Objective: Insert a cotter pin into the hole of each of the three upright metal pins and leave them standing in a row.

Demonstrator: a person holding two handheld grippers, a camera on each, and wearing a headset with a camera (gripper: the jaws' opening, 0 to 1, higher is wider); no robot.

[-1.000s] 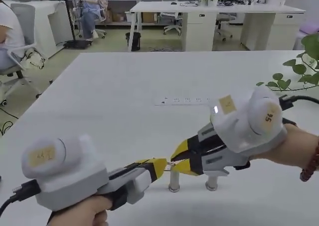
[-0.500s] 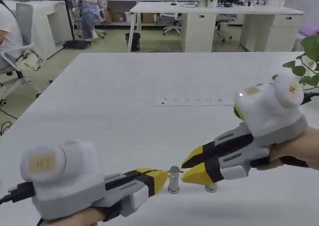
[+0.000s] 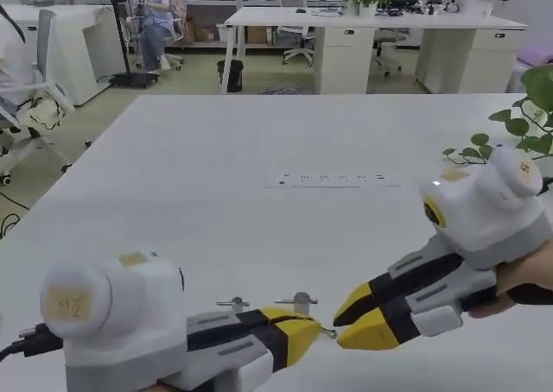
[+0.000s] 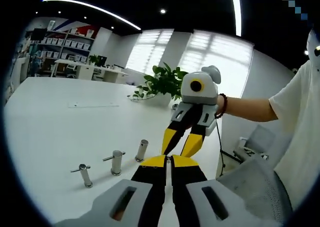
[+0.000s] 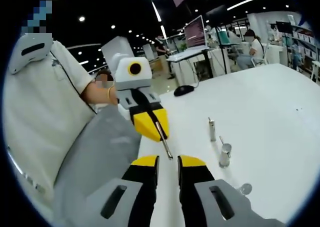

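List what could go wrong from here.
The thin cotter pin is held by the left tool alone, its tip at the open right tool; a mistimed release could drop it. The bare upright pin stands close by; either tool could topple it.

**White tabletop with a strip and a row of pins**

A flat white power strip (image 3: 333, 180) lies near the middle of the broad white tabletop (image 3: 216, 167). Nearer the person than the strip, three short upright metal pins stand in a row. The end pin (image 4: 84, 174) and the middle pin (image 4: 116, 162) each carry a cotter pin (image 4: 108, 158) crosswise. The far-end pin (image 4: 142, 150) stands beside them. A leafy green plant (image 3: 518, 124) shows to the right of the strip.
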